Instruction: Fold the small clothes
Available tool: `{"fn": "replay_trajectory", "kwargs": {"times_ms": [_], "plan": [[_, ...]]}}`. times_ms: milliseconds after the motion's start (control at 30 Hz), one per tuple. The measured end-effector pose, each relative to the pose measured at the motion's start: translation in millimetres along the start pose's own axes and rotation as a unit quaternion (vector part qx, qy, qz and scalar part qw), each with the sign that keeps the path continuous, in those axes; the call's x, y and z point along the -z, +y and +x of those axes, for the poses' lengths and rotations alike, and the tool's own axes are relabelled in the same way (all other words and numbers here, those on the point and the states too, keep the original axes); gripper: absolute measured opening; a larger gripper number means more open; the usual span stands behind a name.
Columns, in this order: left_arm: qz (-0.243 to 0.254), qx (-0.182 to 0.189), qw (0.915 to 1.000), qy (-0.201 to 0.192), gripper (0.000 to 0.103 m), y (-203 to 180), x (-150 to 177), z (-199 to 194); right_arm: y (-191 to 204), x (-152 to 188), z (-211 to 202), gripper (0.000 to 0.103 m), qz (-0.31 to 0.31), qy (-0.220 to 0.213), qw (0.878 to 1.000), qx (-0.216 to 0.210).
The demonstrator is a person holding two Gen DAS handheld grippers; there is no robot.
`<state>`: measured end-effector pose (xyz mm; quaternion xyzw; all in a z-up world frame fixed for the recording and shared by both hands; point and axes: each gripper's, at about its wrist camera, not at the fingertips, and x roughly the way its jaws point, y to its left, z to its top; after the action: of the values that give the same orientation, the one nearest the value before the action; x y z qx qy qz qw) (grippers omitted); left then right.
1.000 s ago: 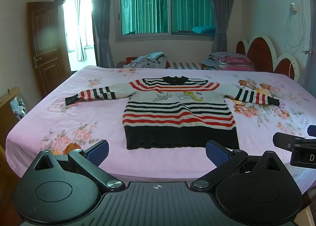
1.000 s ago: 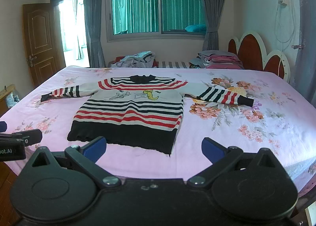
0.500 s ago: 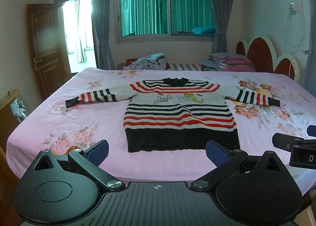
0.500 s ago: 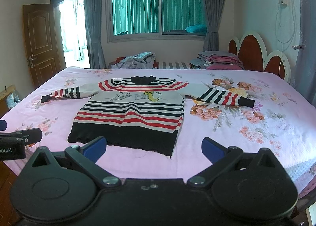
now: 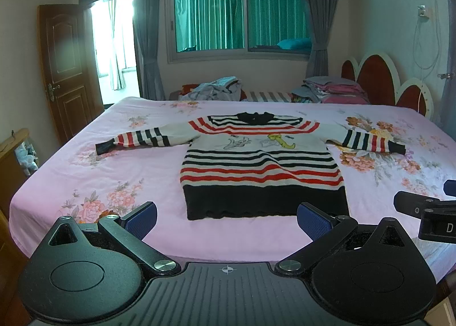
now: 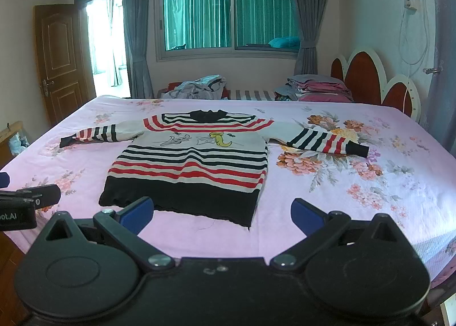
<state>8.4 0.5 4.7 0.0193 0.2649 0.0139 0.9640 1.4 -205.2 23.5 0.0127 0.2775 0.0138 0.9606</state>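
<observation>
Grippers left and right hover level, fingers spread, seemingly short of sweater.

A striped sweater was laid flat on the pink floral bed, sleeves spread wide. The right gripper was held wide apart, nothing gripped, just before the sweater's black hem. The left gripper was seen left of the sweater.

right gripper cut off by frame edge, headboard partly cropped
</observation>
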Motion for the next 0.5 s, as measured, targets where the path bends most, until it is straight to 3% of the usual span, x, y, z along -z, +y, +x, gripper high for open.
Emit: {"fn": "replay_trajectory", "kwargs": {"times_ms": [500], "plan": [[-0.003, -0.003, 1.0, 0.0, 0.103, 6.8, 0.2, 3.9, 3.6, 0.9, 2.6, 0.103, -0.003, -0.002, 1.0, -0.001]]}}
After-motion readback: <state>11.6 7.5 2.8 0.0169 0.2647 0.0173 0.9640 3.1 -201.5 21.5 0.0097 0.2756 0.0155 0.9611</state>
